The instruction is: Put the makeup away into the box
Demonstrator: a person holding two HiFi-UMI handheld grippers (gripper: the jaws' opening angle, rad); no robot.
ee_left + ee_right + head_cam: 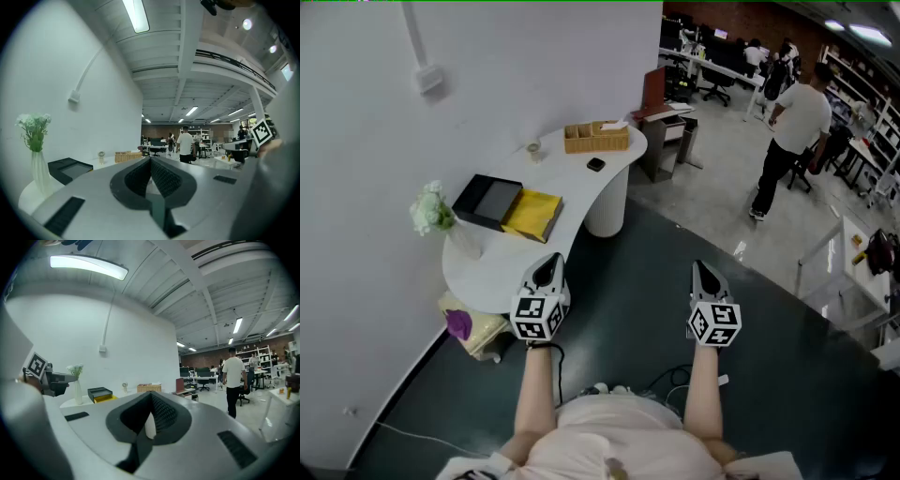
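Left hand-held gripper (548, 262) being held with jaws closed, empty | right hand-held gripper (702, 268) likewise | black box (487, 201) being carried on the bench (579, 189) beside a yellow case (532, 215), well apart from both.

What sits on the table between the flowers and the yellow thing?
A flat black box lies there, with the flowers on one side and the yellow thing close beside it on the other. The head view shows it plainly.
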